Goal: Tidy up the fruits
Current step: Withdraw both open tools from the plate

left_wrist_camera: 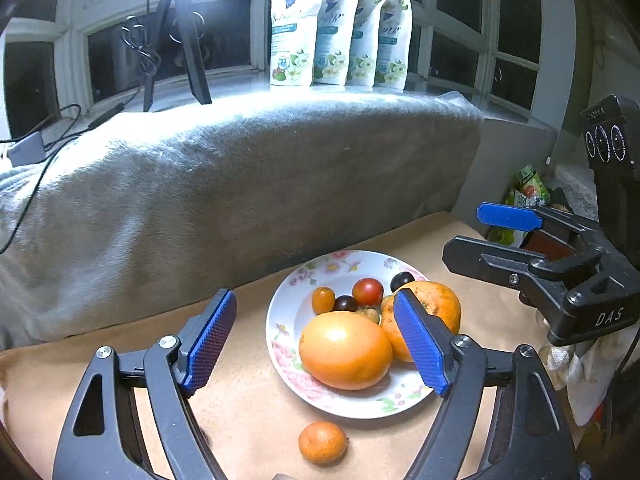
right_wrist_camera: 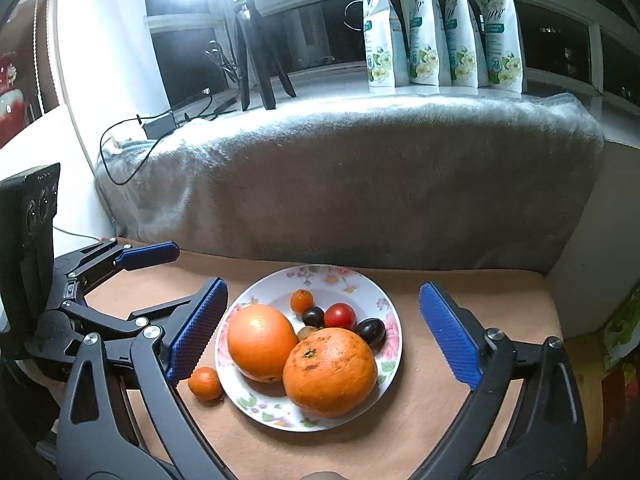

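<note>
A: Counting the fruit on the floral plate [right_wrist_camera: 390,316]: what is the total?

B: Seven items. Two large oranges [right_wrist_camera: 330,372] touch at the near side. Behind them lie one small orange fruit [right_wrist_camera: 301,301], one red cherry tomato [right_wrist_camera: 340,316], two dark grapes [right_wrist_camera: 371,331] and one brownish fruit [right_wrist_camera: 306,333], partly hidden.

A: Any fruit off the plate?

B: One. A small mandarin [right_wrist_camera: 205,383] rests on the tan surface [right_wrist_camera: 460,432], just beside the plate's left rim.

A: State of the jaws?

B: Left gripper [left_wrist_camera: 316,344]: jaws spread wide, nothing pinched. Right gripper [right_wrist_camera: 322,340]: jaws spread wide, nothing pinched; the plate shows between them.

A: Background items?

B: Four white pouches [left_wrist_camera: 340,32] on the windowsill, one tripod [left_wrist_camera: 180,40], one grey blanket [left_wrist_camera: 240,180].
</note>
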`<state>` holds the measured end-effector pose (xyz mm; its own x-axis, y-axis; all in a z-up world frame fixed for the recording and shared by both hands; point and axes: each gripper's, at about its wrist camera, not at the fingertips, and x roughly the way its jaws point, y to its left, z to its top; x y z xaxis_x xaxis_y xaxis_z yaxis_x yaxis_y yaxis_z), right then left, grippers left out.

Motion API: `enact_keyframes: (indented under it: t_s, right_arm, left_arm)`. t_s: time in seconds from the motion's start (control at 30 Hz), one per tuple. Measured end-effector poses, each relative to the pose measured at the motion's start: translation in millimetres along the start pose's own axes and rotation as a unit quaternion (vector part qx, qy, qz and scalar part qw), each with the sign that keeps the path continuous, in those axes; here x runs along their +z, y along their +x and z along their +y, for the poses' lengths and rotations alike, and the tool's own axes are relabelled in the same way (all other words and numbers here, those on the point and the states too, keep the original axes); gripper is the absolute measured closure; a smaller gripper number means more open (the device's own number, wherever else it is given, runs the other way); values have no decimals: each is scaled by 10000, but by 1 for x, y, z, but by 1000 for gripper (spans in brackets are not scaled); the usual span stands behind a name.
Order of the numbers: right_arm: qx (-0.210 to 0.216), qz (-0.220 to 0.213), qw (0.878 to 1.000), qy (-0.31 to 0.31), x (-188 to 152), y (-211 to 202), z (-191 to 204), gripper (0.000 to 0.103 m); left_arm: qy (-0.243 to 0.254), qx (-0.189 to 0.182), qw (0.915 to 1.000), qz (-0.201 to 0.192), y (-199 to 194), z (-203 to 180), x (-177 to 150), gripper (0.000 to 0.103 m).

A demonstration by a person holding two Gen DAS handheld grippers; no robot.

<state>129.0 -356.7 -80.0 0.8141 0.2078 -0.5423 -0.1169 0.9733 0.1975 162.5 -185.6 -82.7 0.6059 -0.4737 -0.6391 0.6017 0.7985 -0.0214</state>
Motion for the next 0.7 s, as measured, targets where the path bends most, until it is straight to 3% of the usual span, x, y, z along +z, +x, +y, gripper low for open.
enact_keyframes:
  t_s: [0.7]
  right_arm:
    - [213, -365, 9989, 193, -22, -52, 30, 4]
  left_arm:
    - [-137, 91, 9996, -216, -58, 0, -27, 22]
